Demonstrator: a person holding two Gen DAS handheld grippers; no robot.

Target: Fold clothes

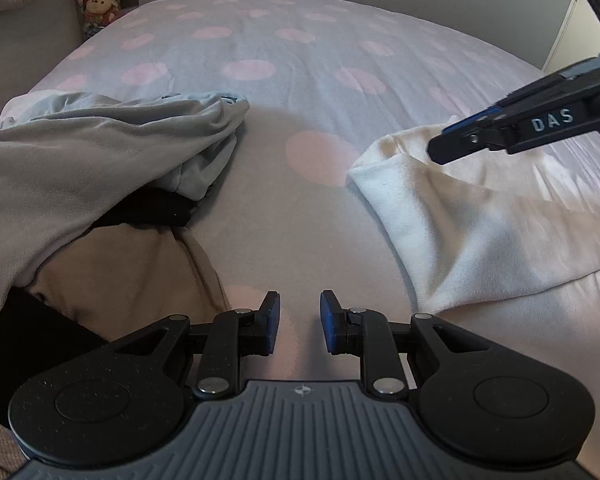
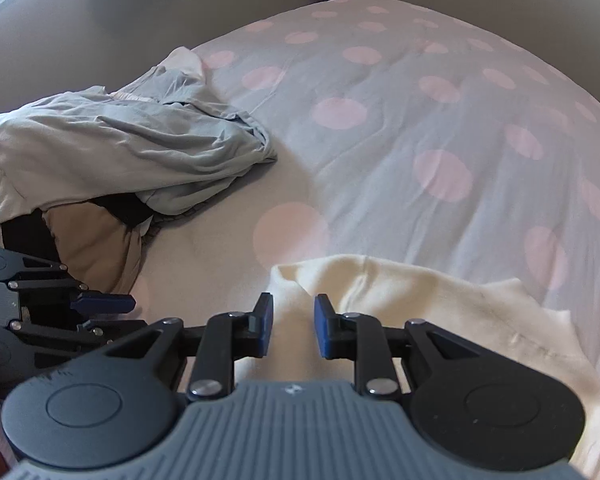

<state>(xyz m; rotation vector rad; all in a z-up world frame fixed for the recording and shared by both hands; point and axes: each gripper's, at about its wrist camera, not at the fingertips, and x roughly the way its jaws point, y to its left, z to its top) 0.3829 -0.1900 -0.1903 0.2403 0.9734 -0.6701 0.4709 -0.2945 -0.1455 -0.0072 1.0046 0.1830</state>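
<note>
A cream white garment (image 1: 452, 224) lies crumpled on the bed at the right; it also shows in the right wrist view (image 2: 440, 300). My right gripper (image 2: 293, 320) is open, its jaws just above the garment's near fold, holding nothing. It also shows in the left wrist view (image 1: 456, 140), over the garment's far corner. My left gripper (image 1: 299, 320) is open and empty over bare bedsheet, left of the white garment. It also shows in the right wrist view (image 2: 112, 308).
A pile of unfolded clothes lies at the left: a light grey garment (image 1: 100, 148) on top, a beige one (image 1: 132, 272) and a black one (image 1: 148, 210) under it. The bed has a grey sheet with pink dots (image 1: 300, 64). Plush toys (image 1: 98, 0) stand at the far corner.
</note>
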